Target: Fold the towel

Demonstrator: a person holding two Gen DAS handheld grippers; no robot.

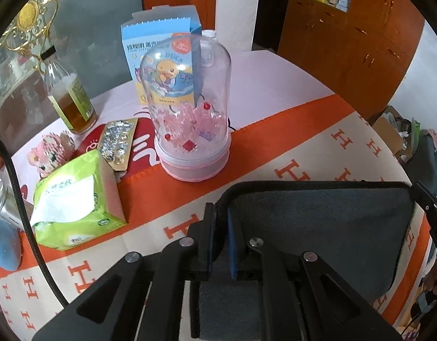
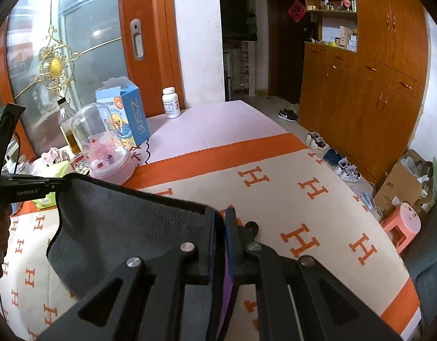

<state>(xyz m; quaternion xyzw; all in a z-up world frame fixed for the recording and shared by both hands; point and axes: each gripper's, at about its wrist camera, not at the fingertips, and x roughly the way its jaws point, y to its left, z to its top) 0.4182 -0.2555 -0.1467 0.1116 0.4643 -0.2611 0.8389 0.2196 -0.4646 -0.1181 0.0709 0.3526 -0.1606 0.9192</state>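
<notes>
A dark grey towel (image 1: 318,227) with a black hem hangs stretched between my two grippers above the orange-and-cream blanket (image 1: 303,147). My left gripper (image 1: 219,216) is shut on the towel's left top corner. My right gripper (image 2: 221,221) is shut on the towel's (image 2: 127,227) right top corner. In the right wrist view the left gripper (image 2: 59,184) shows at the far left, holding the other corner. In the left wrist view the right gripper (image 1: 423,196) shows at the right edge. The top hem runs taut between them; the lower part sags out of view.
At the back left of the table stand a clear dome with pink crystals (image 1: 190,108), a blue duck box (image 1: 161,56), a bottle of amber liquid (image 1: 70,96), a green tissue pack (image 1: 73,207), a blister pack (image 1: 117,142) and a white pill bottle (image 2: 170,103). A pink stool (image 2: 403,224) stands right.
</notes>
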